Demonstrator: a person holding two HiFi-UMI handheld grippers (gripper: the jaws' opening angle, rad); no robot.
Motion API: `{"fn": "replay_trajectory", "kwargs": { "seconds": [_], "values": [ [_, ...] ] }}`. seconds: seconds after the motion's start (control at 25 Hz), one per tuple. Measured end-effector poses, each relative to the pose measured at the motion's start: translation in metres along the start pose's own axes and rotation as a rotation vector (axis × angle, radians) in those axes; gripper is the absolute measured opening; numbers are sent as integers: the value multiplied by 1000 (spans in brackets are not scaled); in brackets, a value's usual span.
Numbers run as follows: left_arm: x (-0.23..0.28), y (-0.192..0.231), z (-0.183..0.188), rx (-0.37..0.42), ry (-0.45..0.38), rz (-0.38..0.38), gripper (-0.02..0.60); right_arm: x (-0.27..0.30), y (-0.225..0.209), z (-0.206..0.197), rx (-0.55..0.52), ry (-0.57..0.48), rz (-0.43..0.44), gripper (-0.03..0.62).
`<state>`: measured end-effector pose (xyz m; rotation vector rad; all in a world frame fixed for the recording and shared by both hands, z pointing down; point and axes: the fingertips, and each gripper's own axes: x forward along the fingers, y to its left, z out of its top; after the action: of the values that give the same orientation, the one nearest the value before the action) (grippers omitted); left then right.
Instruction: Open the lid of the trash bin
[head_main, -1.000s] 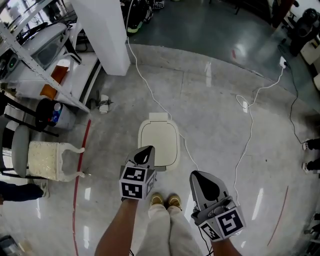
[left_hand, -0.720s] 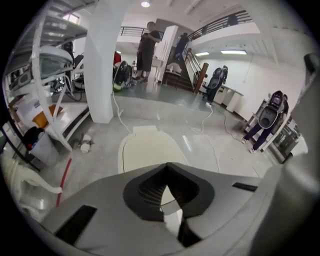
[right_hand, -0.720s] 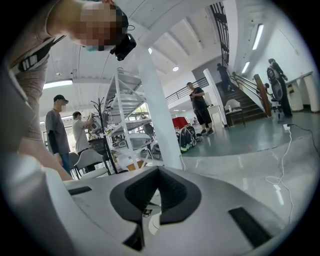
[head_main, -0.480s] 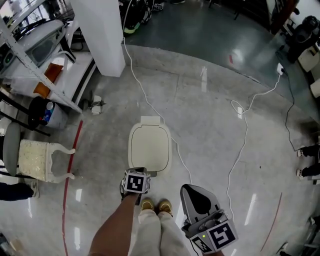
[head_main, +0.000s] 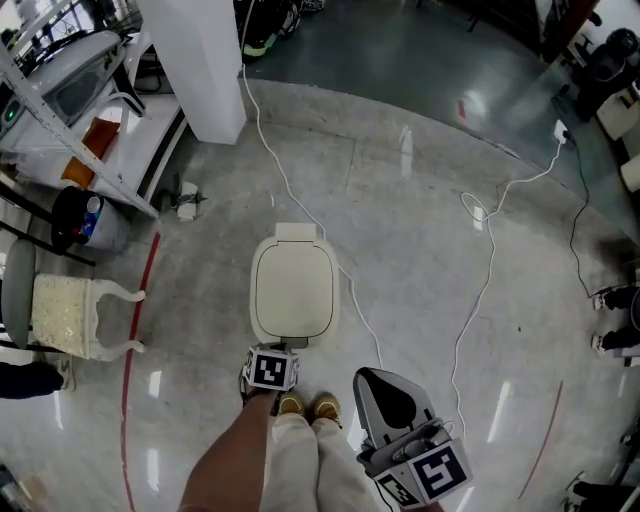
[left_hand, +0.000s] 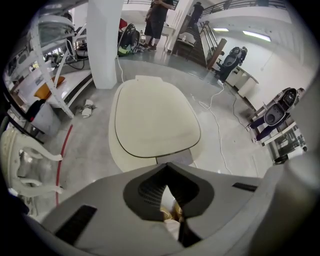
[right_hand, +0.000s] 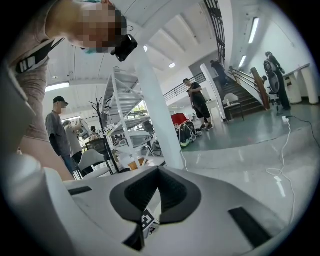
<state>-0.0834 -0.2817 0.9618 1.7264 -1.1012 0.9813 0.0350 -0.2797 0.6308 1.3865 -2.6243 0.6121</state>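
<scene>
Cream bin on a glossy grey floor.
The trash bin (head_main: 292, 290) is cream all over, with a thin dark line ringing its lid (left_hand: 155, 117). The floor (head_main: 420, 260) is pale speckled grey, crossed by a white cable (head_main: 479, 300) and a red line (head_main: 138, 310). The left gripper (left_hand: 167, 166) and right gripper (right_hand: 158, 170) are grey with black jaws. The cube (head_main: 270, 369) shows black-and-white squares. The shoes (head_main: 322, 406) are gold.
</scene>
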Motion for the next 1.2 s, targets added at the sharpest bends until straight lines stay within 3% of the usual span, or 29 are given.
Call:
{"fn": "replay_trajectory", "kwargs": {
  "seconds": [0.16,0.64,0.76,1.2],
  "values": [
    [-1,-3,-5,-6,24,-7,-9,-1,-2,-3,2,9,2,35],
    [-1,-3,2,15,-14,3,-5,-4,-3,-14,10,32,2,35],
    [2,-4,-9,0,19,-4,-5,-5,-2,-15,10,37,1,35],
    [2,1,-9,-34,6,12,-5,-11,-5,-22,5,43,-6,35]
  ]
}}
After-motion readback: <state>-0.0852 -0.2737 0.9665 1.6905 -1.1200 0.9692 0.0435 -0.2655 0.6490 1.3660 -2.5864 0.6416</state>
